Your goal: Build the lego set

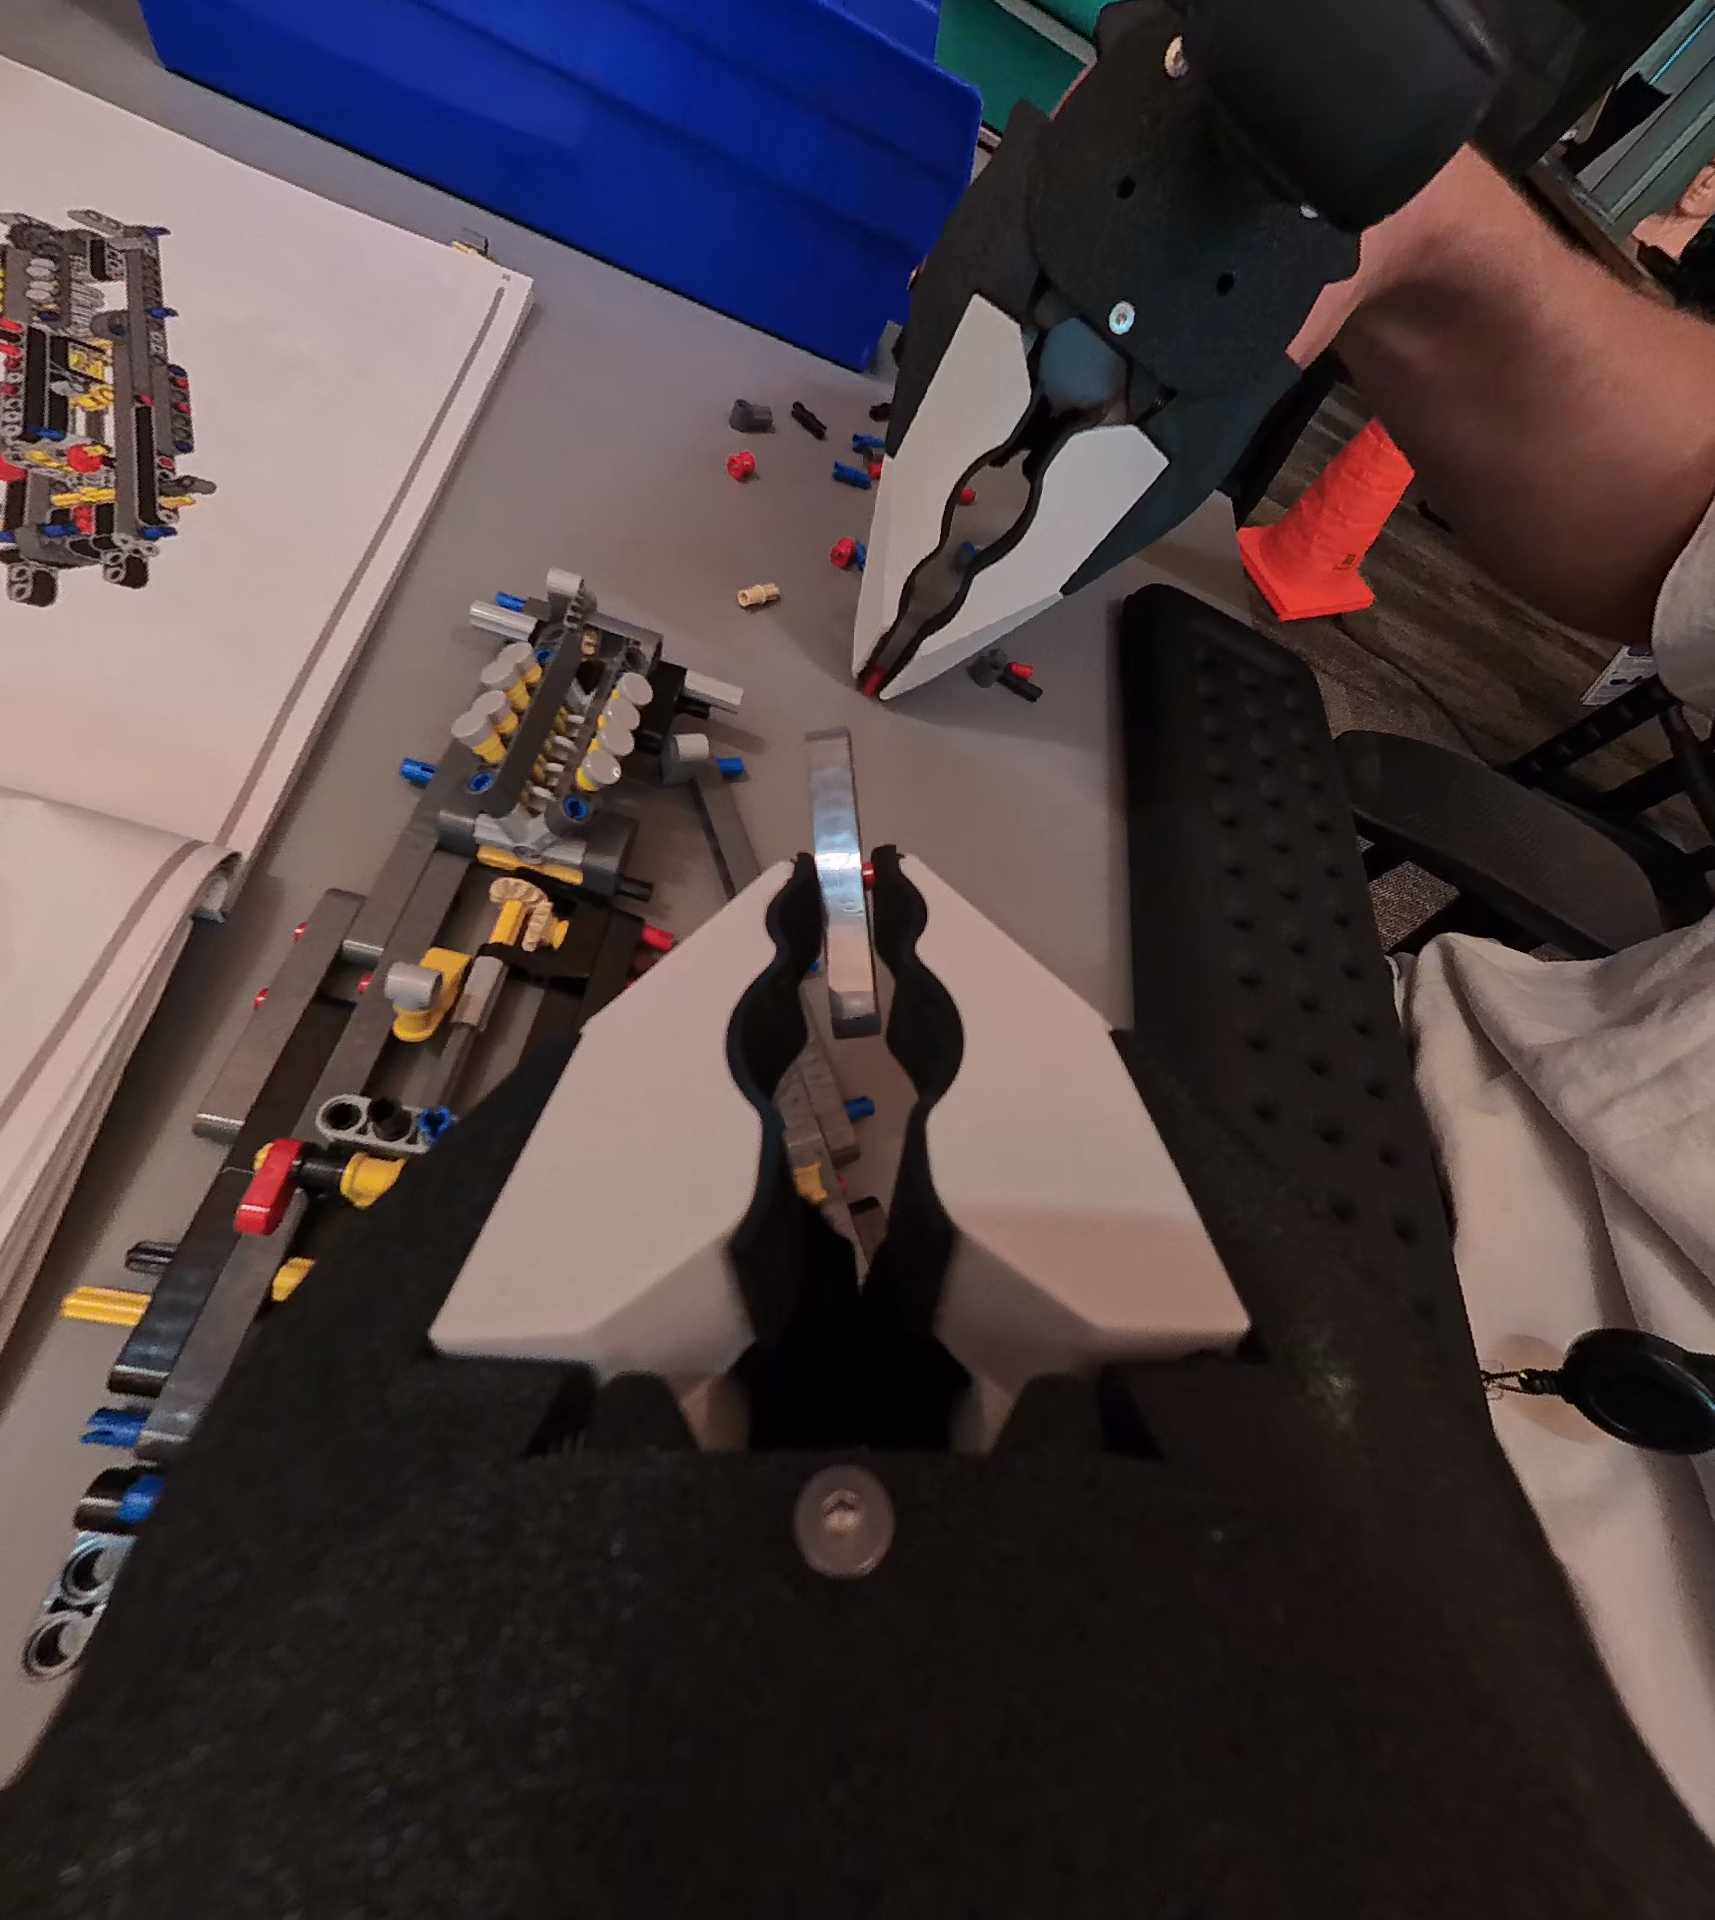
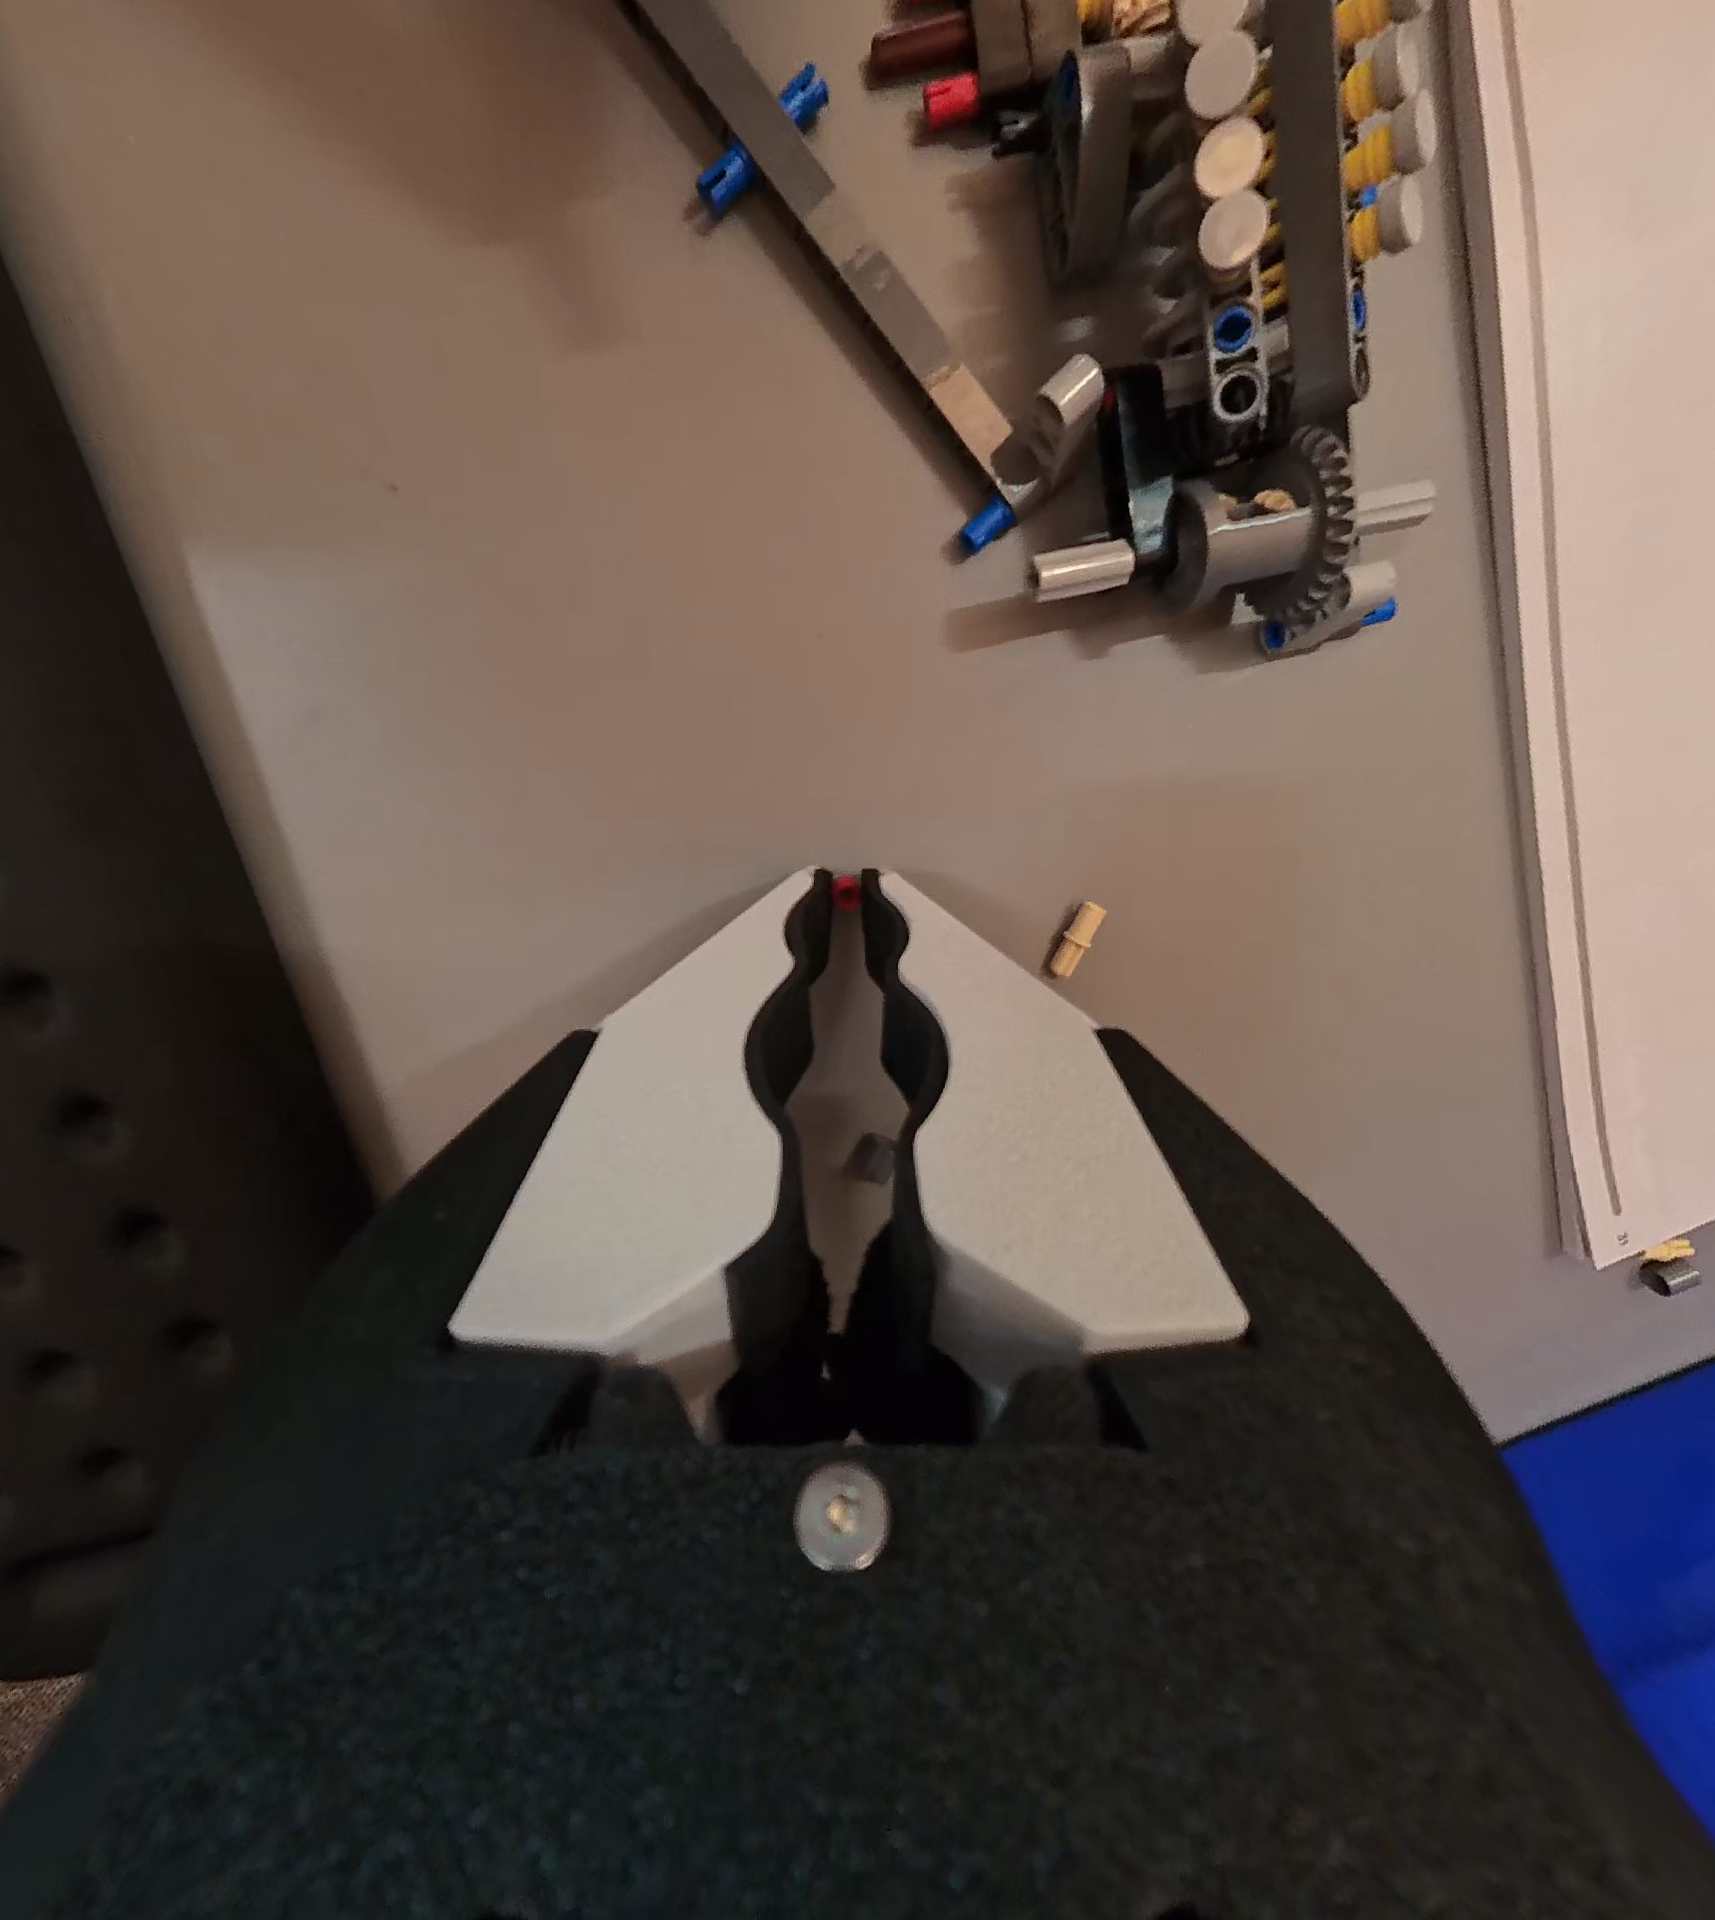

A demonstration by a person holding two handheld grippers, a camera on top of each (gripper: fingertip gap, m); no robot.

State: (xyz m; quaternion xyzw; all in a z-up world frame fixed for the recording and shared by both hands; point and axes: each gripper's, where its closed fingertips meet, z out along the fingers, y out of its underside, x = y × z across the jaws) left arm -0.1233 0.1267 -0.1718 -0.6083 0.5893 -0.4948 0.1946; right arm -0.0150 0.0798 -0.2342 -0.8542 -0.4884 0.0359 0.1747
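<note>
One grey beam (image 1: 842,904) is clamped in the left gripper (image 1: 840,860) fingers. One red pin (image 2: 844,891) is pinched at the right gripper (image 2: 842,883) fingertips. One tan pin (image 2: 1077,938) lies on the bench (image 2: 520,623).

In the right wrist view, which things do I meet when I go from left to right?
Black perforated chair back → right gripper pinching a red pin → tan pin → open instruction book.

Red pin (image 2: 844,891), grey beam (image 1: 840,883), blue bin (image 1: 624,135)
</note>
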